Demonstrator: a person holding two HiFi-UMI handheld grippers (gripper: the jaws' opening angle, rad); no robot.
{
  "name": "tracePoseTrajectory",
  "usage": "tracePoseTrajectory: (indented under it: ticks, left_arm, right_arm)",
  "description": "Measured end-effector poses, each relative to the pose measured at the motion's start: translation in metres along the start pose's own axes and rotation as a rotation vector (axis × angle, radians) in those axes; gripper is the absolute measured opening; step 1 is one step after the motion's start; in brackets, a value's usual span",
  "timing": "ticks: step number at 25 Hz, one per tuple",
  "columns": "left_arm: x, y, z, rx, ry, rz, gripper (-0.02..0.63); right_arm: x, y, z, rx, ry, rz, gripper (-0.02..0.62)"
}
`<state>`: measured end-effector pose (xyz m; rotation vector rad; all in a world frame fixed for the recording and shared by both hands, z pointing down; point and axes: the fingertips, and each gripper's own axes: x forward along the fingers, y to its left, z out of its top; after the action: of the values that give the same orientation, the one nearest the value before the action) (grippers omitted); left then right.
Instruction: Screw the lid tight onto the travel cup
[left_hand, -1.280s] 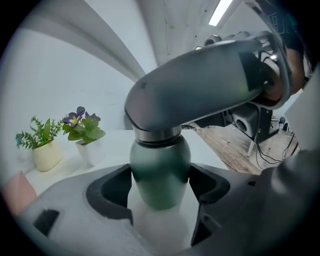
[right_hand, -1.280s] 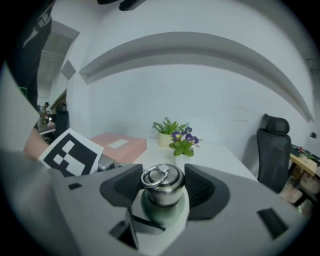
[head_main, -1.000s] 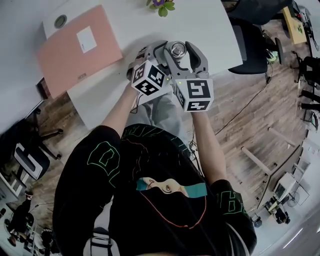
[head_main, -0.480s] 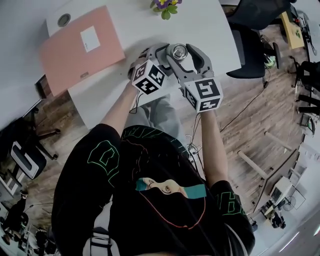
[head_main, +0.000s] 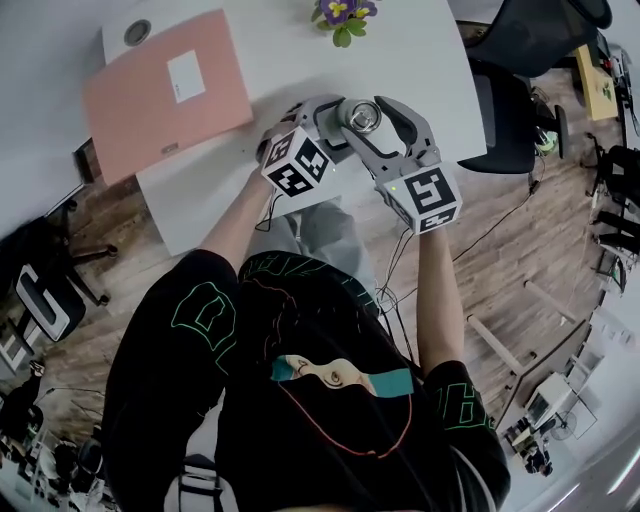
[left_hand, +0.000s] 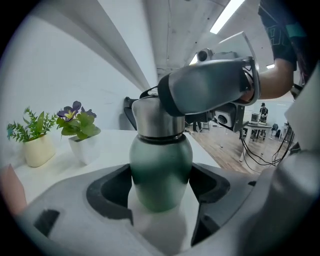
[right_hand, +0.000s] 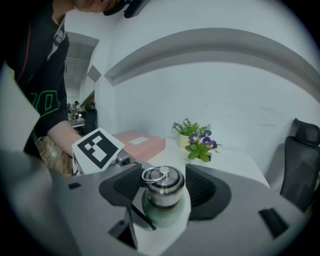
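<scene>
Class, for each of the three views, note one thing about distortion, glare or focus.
Head view: evenly lit and sharp across the table. Left gripper view: fisheye with a dark round border; the ceiling light strip blows out white, while the travel cup is fairly sharp. Right gripper view: the wall ledge bows into an arc, and the steel lid carries bright highlights.

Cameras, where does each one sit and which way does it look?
Head view: on the person's head, looking steeply down at the table; shows shoulders, both arms, the left tool and right tool.
Left gripper view: rides the left tool, looking along its jaws at the travel cup they clamp; the person's right forearm shows.
Right gripper view: rides the right tool, looking down on the lid between its jaws; the person's chest and left arm show.
Shared: both gripper views show the travel cup and the purple flowers.
</scene>
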<state>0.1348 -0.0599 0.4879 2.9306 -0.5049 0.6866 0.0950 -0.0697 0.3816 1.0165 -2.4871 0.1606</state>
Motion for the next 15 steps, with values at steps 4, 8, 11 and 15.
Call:
tracePoseTrajectory:
  ticks: [4,8,11,15]
  left_arm:
    - [0.001,0.0,0.0,-0.011,-0.002,-0.002,0.367]
    - [0.001,0.0,-0.003,-0.025,-0.006,-0.011,0.367]
    - [0.0,0.0,-0.003,-0.026,-0.007,-0.011,0.367]
    - [0.0,0.001,-0.003,-0.027,-0.011,-0.006,0.367]
  right_arm:
    - [0.003,0.004,0.004,-0.079,0.016,0.137,0.279]
    - [0.003,0.009,0.002,-0.127,0.039,0.301,0.277]
    - [0.002,0.011,0.001,-0.154,0.059,0.402,0.275]
    - [0.004,0.014,-0.001,-0.183,0.064,0.484,0.276]
